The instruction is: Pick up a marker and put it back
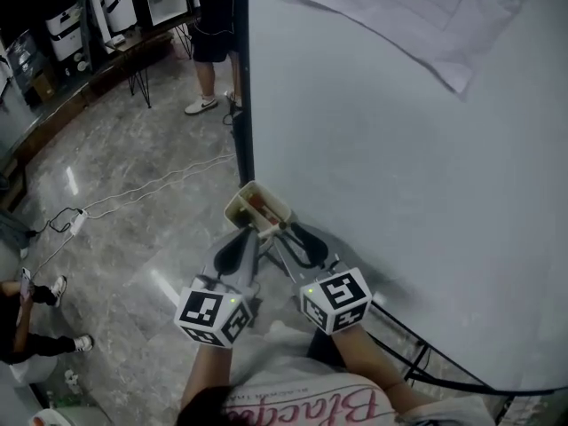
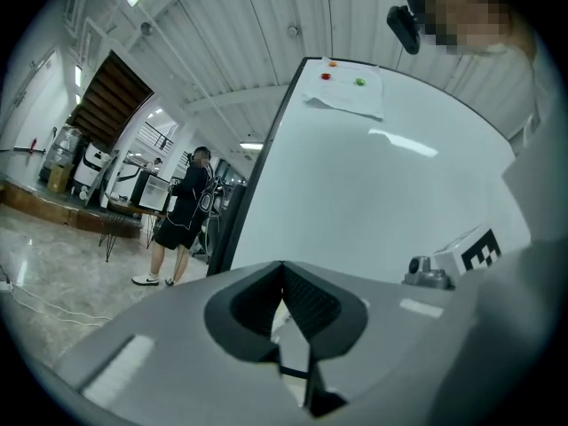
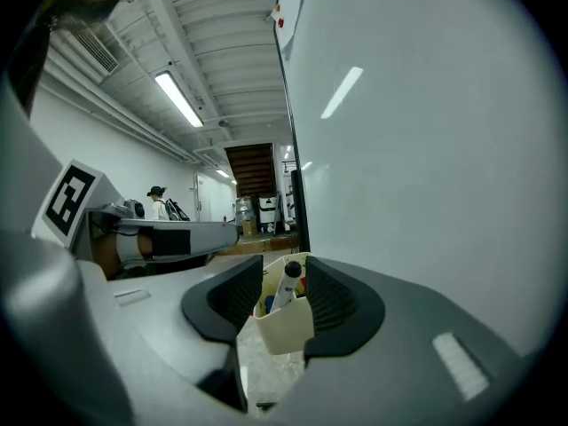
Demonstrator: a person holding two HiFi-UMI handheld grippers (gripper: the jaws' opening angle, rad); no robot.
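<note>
The right gripper [image 3: 282, 278] has its jaws apart, closed on nothing. Just ahead, framed between them, is a cream holder [image 3: 286, 328]. A white marker [image 3: 284, 291] with a black cap stands tilted in it, clear of both pads. The whiteboard [image 3: 417, 149] fills the right side. The left gripper [image 3: 160, 238] reaches across at left.

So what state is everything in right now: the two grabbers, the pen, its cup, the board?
Left gripper: shut, empty.
Right gripper: open, gripping nothing; the holder shows between its jaws.
Marker: capped, standing upright in the holder.
Holder: at the whiteboard's edge, markers inside.
Whiteboard: no writing visible.
Paper sheet: stuck on the whiteboard.
</note>
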